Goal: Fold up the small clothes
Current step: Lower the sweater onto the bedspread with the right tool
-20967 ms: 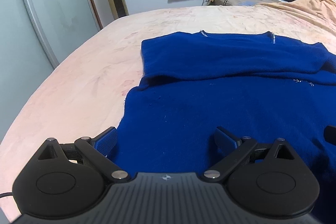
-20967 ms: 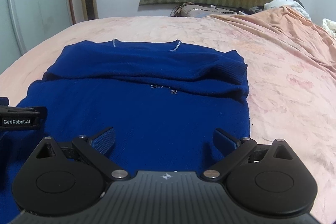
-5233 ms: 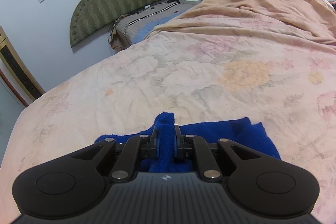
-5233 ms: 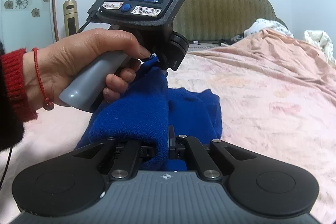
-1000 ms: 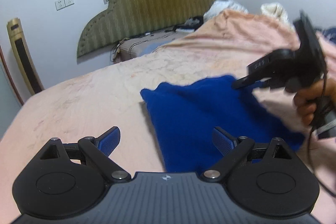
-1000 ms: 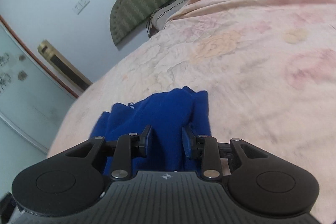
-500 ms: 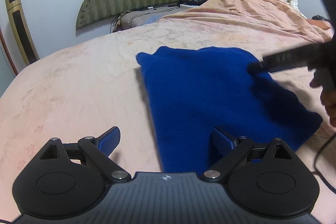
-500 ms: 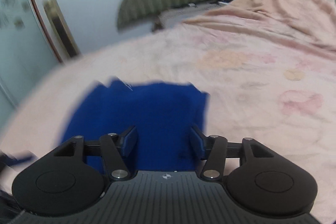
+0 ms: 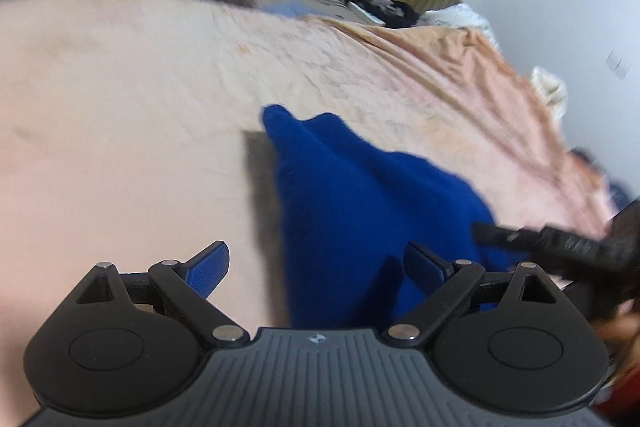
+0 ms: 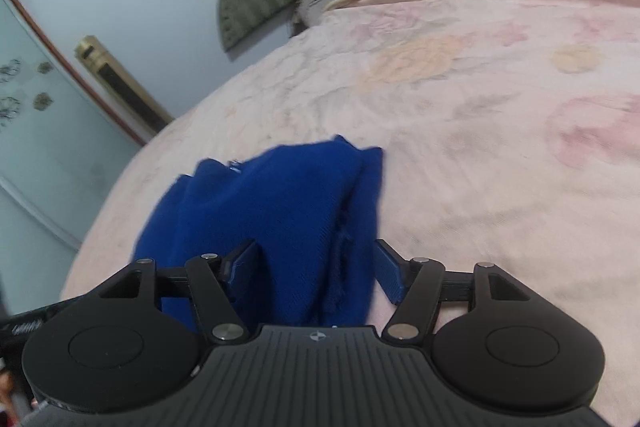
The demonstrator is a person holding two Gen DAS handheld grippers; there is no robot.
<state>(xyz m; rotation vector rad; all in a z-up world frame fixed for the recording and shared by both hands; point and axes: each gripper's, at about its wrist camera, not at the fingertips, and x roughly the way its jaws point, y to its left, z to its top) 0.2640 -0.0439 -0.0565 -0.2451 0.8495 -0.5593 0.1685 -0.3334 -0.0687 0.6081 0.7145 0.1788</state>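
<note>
Right wrist: sweater [image 10: 280, 211] neckline beads, left wrist: none

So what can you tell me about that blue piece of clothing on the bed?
The blue sweater is deep royal blue, a soft, fuzzy knit. It lies folded into a compact, layered bundle on the pink floral bedspread, with stacked edges showing along one side and something small and shiny near its far edge. The right tool is open around its near end; whether the fingers touch the cloth is unclear. The left tool is open nearby, gripping nothing.
</note>
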